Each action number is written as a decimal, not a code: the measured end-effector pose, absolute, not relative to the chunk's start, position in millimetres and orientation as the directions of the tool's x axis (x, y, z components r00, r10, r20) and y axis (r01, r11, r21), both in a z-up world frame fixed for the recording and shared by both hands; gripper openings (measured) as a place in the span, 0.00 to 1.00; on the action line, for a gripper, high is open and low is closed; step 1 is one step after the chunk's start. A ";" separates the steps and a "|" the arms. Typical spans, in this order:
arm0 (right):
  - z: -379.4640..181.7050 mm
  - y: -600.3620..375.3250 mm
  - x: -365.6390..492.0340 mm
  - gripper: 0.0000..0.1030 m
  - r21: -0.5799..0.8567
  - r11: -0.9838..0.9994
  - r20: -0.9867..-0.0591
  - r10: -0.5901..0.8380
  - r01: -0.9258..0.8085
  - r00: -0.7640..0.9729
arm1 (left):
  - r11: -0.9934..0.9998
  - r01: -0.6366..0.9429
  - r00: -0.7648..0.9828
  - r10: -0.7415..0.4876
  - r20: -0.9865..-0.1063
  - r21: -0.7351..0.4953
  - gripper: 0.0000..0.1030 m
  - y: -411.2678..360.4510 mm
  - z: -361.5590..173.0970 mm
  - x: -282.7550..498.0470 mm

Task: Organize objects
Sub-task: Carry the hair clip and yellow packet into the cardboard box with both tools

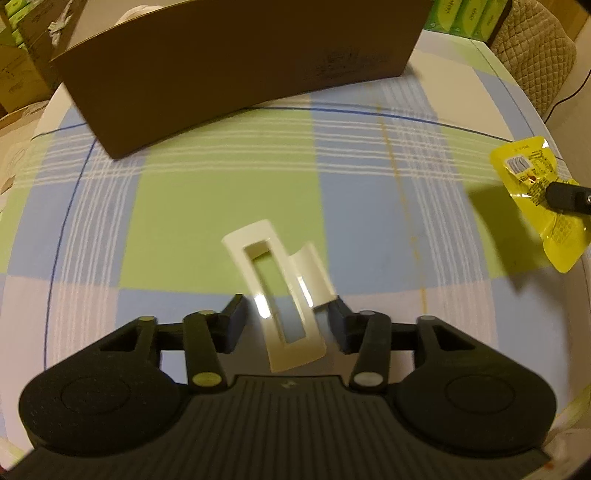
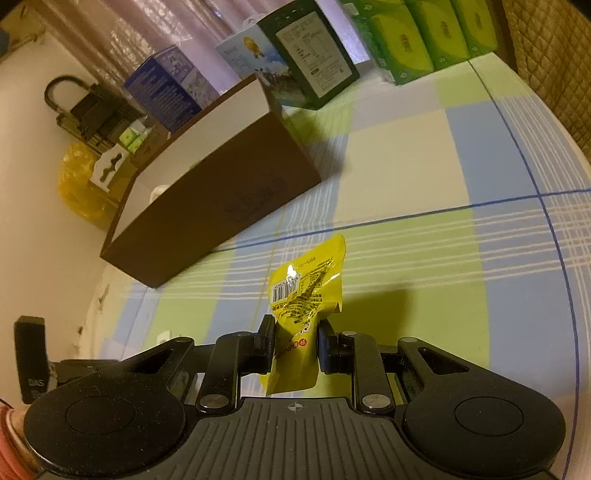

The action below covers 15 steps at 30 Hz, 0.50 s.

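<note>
A checked cloth [image 2: 406, 177] in green, blue and cream covers the desk; ahead of the hand-held gripper hang pale curtains [image 2: 122, 33]; a quilted beige chair back [image 1: 535, 48] stands far right; light is dim and yellowish.

A cream hair claw clip [image 1: 284, 299] lies seemingly on the checked cloth; a yellow foil packet [image 2: 299, 317] stands upright, pinched.

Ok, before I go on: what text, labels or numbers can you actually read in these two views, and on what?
"DAS", or close to it: white letters on the black block, blurred, so not certain.
Yellow packet in the right gripper: barcode, print and a date-like code, too small and mirrored to read.
Brown cardboard box: dark stamp, blurred.
Dark carton: white panel, too small.
Green packs: logo unreadable.
White clip: no text.
</note>
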State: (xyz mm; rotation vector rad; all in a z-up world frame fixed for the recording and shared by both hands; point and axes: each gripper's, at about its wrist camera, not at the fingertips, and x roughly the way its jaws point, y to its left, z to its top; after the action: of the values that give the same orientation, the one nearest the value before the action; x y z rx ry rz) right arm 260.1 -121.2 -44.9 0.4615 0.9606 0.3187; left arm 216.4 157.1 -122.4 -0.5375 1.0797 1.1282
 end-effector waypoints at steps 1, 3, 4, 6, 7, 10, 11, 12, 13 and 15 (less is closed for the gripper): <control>-44.4 -118.2 260.4 0.19 0.499 0.865 -0.713 0.450 -0.062 0.538 | 0.379 -0.912 0.035 0.453 -0.891 0.157 0.52 156.2 -121.8 214.6; -44.3 -112.9 260.2 0.19 0.488 0.870 -0.718 0.444 -0.067 0.536 | 0.381 -0.913 0.051 0.461 -0.886 0.146 0.59 153.5 -119.2 212.4; -44.3 -111.0 259.7 0.19 0.485 0.872 -0.720 0.442 -0.069 0.535 | 0.382 -0.913 0.058 0.466 -0.883 0.141 0.62 152.7 -118.2 212.6; -44.9 -106.4 258.2 0.19 0.472 0.879 -0.726 0.435 -0.073 0.533 | 0.376 -0.917 0.067 0.472 -0.879 0.132 0.65 153.5 -115.7 212.8; -45.8 -104.5 257.2 0.19 0.465 0.882 -0.730 0.429 -0.074 0.532 | 0.373 -0.919 0.069 0.475 -0.877 0.130 0.65 154.8 -114.9 213.6; -46.6 -100.4 253.9 0.19 0.450 0.890 -0.737 0.416 -0.073 0.533 | 0.362 -0.924 0.072 0.483 -0.873 0.124 0.65 159.4 -112.3 216.0; -46.7 -99.5 253.2 0.19 0.445 0.892 -0.739 0.412 -0.072 0.534 | 0.364 -0.923 0.073 0.486 -0.871 0.126 0.65 161.4 -112.3 217.6; -46.8 -98.5 252.8 0.19 0.439 0.896 -0.741 0.407 -0.073 0.535 | 0.366 -0.921 0.071 0.487 -0.870 0.130 0.64 162.9 -112.6 219.4; -46.7 -97.9 252.1 0.19 0.433 0.898 -0.743 0.402 -0.073 0.536 | 0.369 -0.919 0.067 0.487 -0.871 0.136 0.64 164.5 -113.1 221.0; -47.2 -96.7 250.8 0.19 0.428 0.901 -0.746 0.396 -0.071 0.536 | 0.374 -0.916 0.060 0.486 -0.872 0.146 0.62 166.8 -114.7 223.5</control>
State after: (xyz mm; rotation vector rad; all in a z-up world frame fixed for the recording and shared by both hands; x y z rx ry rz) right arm 250.8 -96.7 -47.2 0.3696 0.9708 0.2853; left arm 223.5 166.8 -114.7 -0.5230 1.0293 1.1373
